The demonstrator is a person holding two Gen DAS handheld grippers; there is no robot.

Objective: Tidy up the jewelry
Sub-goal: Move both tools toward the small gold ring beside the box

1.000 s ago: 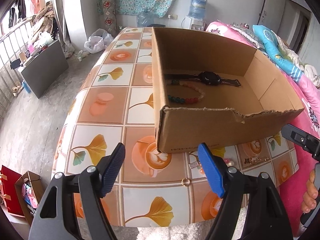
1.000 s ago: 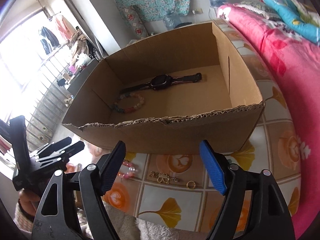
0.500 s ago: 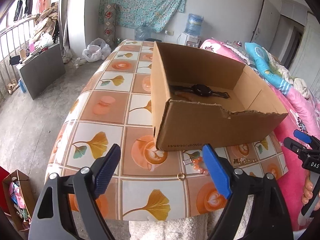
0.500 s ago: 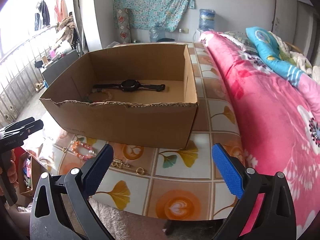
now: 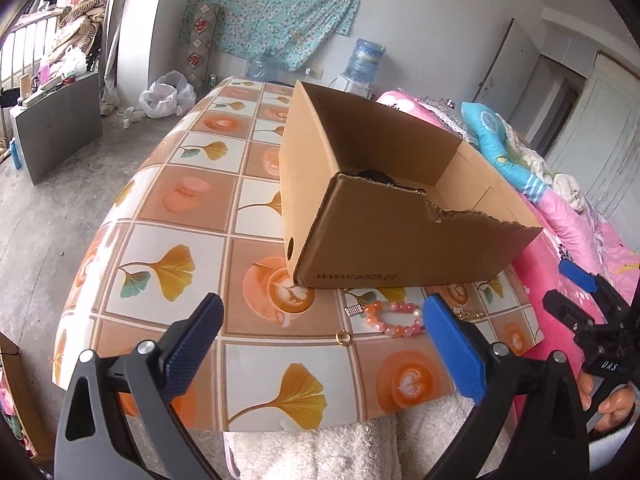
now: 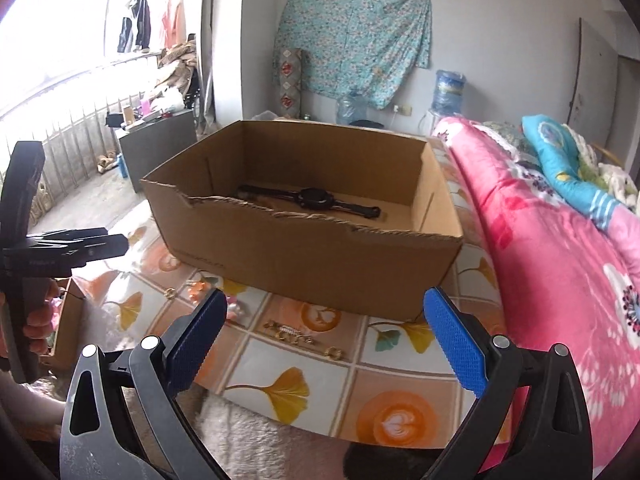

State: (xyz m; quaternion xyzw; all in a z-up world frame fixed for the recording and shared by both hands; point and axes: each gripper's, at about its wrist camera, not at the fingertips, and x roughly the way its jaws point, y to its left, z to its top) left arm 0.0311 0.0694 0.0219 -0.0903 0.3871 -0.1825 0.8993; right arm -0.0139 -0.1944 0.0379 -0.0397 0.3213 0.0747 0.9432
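An open cardboard box (image 5: 400, 240) (image 6: 304, 248) stands on the tiled-pattern table. Inside it lies a black watch (image 6: 312, 198); its near wall hides the rest of the floor. In front of the box lie a pink bead bracelet (image 5: 394, 320), a small gold ring (image 5: 343, 336), a gold chain piece (image 6: 286, 332) and another ring (image 6: 334, 353). My left gripper (image 5: 322, 308) hovers over the table's front edge, its jaws opening with nothing between them. My right gripper (image 6: 326, 304) is open and empty, short of the chain piece.
A pink flowered quilt (image 6: 560, 260) borders the table on the right. A white fluffy cloth (image 5: 340, 448) hangs at the table's front edge. The table (image 5: 180, 200) left of the box is bare. A grey cabinet (image 5: 56, 128) stands on the floor at the left.
Both grippers have drawn back from the box toward the table's front edge, and their jaws have spread wider. The box interior shows less, and the bead bracelet inside has dropped behind the near wall.
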